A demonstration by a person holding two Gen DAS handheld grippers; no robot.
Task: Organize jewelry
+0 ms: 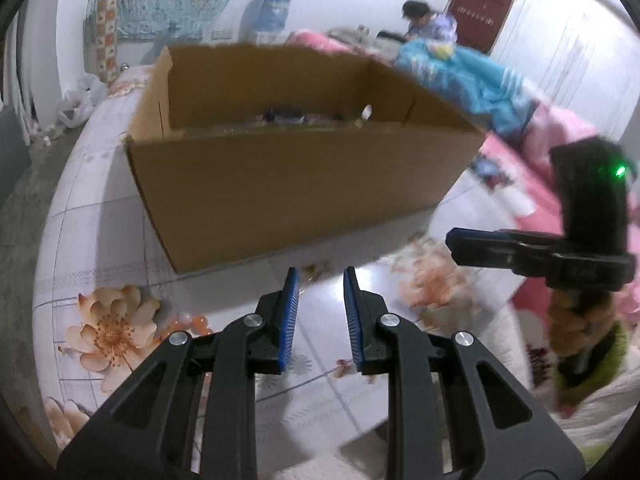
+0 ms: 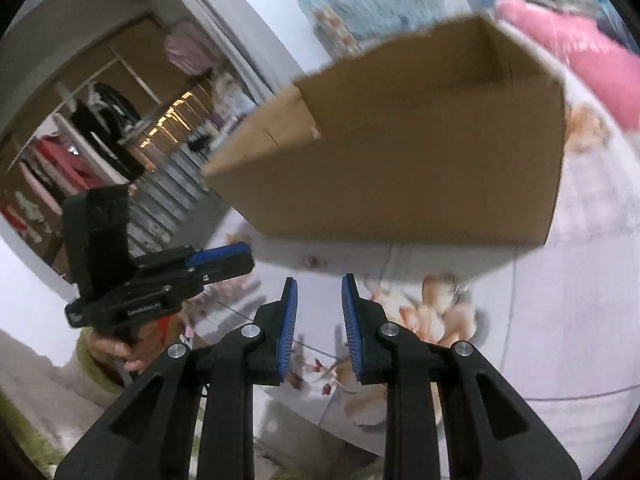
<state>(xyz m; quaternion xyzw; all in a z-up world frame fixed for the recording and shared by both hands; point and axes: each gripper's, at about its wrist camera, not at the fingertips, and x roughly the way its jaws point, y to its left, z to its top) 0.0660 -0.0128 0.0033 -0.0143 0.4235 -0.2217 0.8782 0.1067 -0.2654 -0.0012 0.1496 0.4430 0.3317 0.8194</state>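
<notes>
An open-topped cardboard box [image 1: 288, 176] stands on a table with a floral cloth [image 1: 116, 328]. Inside it lie a dark item and some clear wrapping [image 1: 284, 115], too blurred to name. My left gripper [image 1: 321, 272] is short of the box's near wall, open, with only tablecloth between its blue pads [image 1: 290, 312]. My right gripper [image 2: 319, 280] is also open with nothing in it, just before the box [image 2: 408, 168]. Each gripper appears side-on in the other's view: the right one [image 1: 460, 242] at right, the left one [image 2: 236, 254] at left, held by a hand [image 2: 116, 348].
The table's rounded edge [image 1: 48, 248] drops to a grey floor at left. Pink and blue bedding [image 1: 472, 76] is piled behind the box at right, with a person [image 1: 424, 16] beyond it. A water dispenser [image 1: 272, 12] stands at the back wall and an open wardrobe [image 2: 92, 132] far left.
</notes>
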